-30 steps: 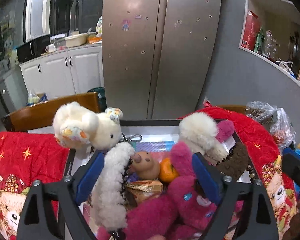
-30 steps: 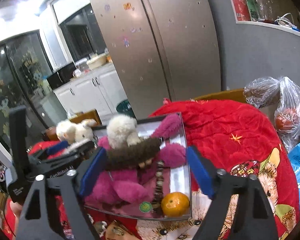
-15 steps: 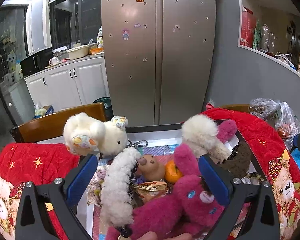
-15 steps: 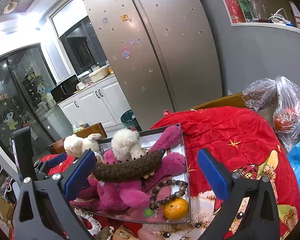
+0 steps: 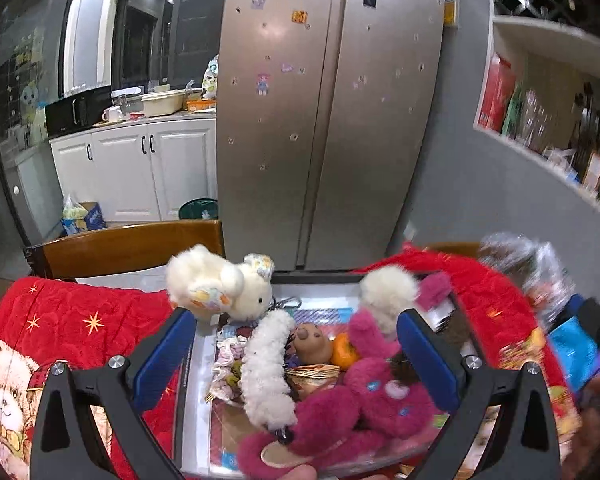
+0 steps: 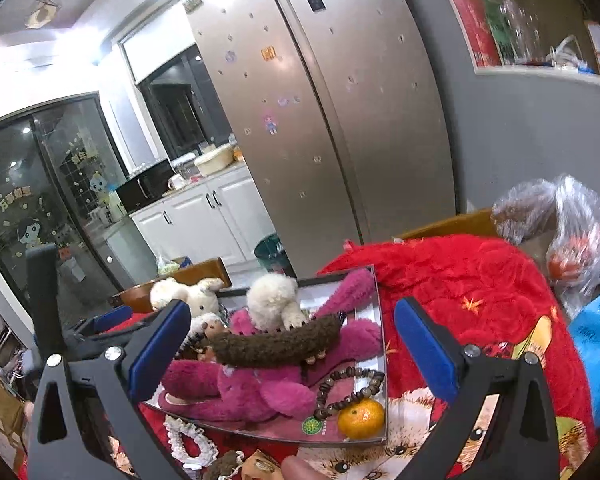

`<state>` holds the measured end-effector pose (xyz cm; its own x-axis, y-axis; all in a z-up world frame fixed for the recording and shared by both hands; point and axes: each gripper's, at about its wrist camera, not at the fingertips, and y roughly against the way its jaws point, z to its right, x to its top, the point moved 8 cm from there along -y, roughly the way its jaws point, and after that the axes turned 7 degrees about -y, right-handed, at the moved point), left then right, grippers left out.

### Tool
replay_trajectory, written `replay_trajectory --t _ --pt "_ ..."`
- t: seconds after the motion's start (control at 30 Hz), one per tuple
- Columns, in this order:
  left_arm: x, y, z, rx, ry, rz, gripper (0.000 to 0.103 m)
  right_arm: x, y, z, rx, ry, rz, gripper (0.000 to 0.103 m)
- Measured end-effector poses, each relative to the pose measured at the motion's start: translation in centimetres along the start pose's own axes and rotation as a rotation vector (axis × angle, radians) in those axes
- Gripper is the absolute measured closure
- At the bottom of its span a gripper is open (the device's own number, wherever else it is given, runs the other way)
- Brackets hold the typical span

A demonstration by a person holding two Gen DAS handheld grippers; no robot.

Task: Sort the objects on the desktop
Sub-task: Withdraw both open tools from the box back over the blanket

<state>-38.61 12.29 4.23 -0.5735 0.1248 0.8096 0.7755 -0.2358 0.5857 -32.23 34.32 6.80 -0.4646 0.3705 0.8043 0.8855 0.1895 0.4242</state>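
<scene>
1. On the far left, the red quilted cloth (image 5: 80,320) with gold stars and a bear print covers the table. A white bracelet (image 6: 188,442) lies on it just in front of the tray.
2. The left claw (image 5: 296,354) is spread wide and holds nothing. It hangs above the near left part of the tray, apart from the toys below it.
3. The cream plush rabbit (image 5: 224,288) sits at the tray's far left corner, partly over the rim.
4. The shallow tray (image 6: 374,364) holds the heap to be sorted: a white fuzzy band (image 5: 266,368), a small brown plush head (image 5: 310,342), a gold wrapped snack (image 5: 314,374), a pink plush toy (image 6: 252,384), a white pompom toy (image 6: 274,300) and a brown fuzzy band (image 6: 276,344) lying across the pink toy.
5. A string of brown beads (image 6: 348,386) and a tangerine (image 6: 360,418) lie in the tray's near right corner, touching each other.
6. The right claw (image 6: 292,350) is also spread wide and empty, framing the brown band and pink toy from above.
7. My reading: sorting has hardly begun, with both claws raised and choosing a piece. The next move calls for lowering 1 claw onto a loose top piece, likely the brown or white band, without dragging its neighbours.
8. Writing: a round green sticker (image 6: 311,425) sits beside the tangerine, its print too small to read. The fridge (image 5: 328,120) magnets and the window stickers are also unreadable.
</scene>
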Motion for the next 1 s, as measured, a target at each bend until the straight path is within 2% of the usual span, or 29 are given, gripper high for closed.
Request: replay_trajectory --t 0.17,0.23,0.43,0.6,0.67,0.7,0.8,1.0 --pt "1.0 6.0 -0.7 -0.102 0.079 0.066 0.0 0.8 3.7 -1.4 -0.023 0.075 0.124 0.0" --pt "0.9 7.9 -0.7 -0.122 0.084 0.076 0.0 1.0 4.9 -2.3 0.009 0.1 0.132 0.0" --pt "-0.6 13.9 -2.1 -0.076 0.072 0.142 0.0 0.7 8.3 -4.3 -0.078 0.15 0.111 0.0" --pt "-1.4 17.3 -2.5 -0.065 0.078 0.177 0.0 -0.8 12.1 -6.3 -0.01 0.127 0.146 0.0" --pt "-1.9 18.1 -2.2 -0.065 0.066 0.173 0.0 -1.3 14.0 -7.1 -0.013 0.146 0.181 0.0" --pt "-2.4 18.4 -2.0 -0.087 0.063 0.159 0.0 -1.6 15.2 -7.4 -0.032 0.162 0.213 0.0" --pt "-3.8 19.7 -1.5 -0.155 0.064 0.138 0.0 -2.5 17.4 -8.1 -0.05 0.19 0.234 0.0" --pt "-6.9 20.7 -0.5 -0.137 0.028 0.114 0.0 -5.6 19.3 -9.0 -0.024 0.243 0.222 0.0"
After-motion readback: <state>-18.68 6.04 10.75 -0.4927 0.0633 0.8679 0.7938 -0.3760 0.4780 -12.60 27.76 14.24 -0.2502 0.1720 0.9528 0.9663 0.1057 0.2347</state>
